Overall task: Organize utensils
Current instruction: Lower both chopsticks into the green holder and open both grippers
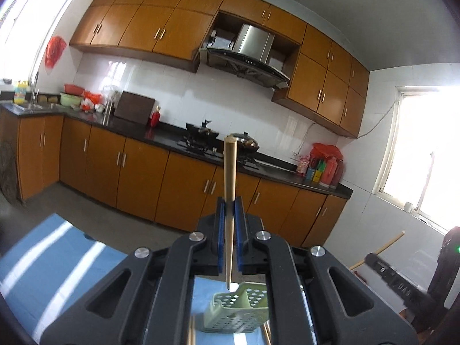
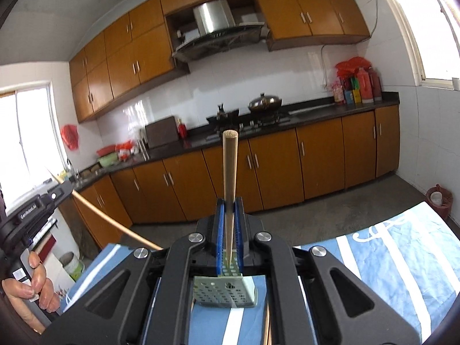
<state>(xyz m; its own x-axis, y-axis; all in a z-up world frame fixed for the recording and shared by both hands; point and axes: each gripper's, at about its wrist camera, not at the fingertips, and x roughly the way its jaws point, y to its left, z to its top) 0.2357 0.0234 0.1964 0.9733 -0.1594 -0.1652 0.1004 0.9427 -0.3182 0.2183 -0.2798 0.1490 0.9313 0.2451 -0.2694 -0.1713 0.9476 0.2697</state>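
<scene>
The left claw (image 1: 230,204) is pinching a wooden chopstick (image 1: 229,178) between its blue pads (image 1: 220,230). The stick stands nearly upright through the jaws: its thick, blunt end rises well above the claw, while its thin tip hangs below, just over a pale green perforated basket (image 1: 235,313). That basket sits on the worktop (image 1: 51,264), which is covered with a blue cloth with white stripes, and it shows only through the gap in the claw's black frame. More pale sticks (image 1: 191,330) lie on the cloth beside the basket, mostly hidden by the frame.

The right claw (image 2: 230,204) is likewise pressed together on a second chopstick (image 2: 229,172), held the same way, blunt end up and pointed tip down. Its tip hangs above the same green basket (image 2: 224,290), seen here from another side, and whether the tip touches the basket's rim cannot be told. The basket rests on the striped blue cloth of the worktop (image 2: 402,258), back from its far edge.

In the right wrist view the other gripper (image 2: 37,204) appears at the left, gripped by a person's hand (image 2: 31,284), with its chopstick (image 2: 115,221) slanting across toward the worktop's near left corner. In the left wrist view the right gripper (image 1: 391,270) shows at the far right with its stick (image 1: 379,248) poking up.

Behind everything runs a kitchen counter (image 1: 161,135) with orange cabinets, a stove with a lidded wok (image 2: 264,102), and a range hood (image 1: 250,57).
</scene>
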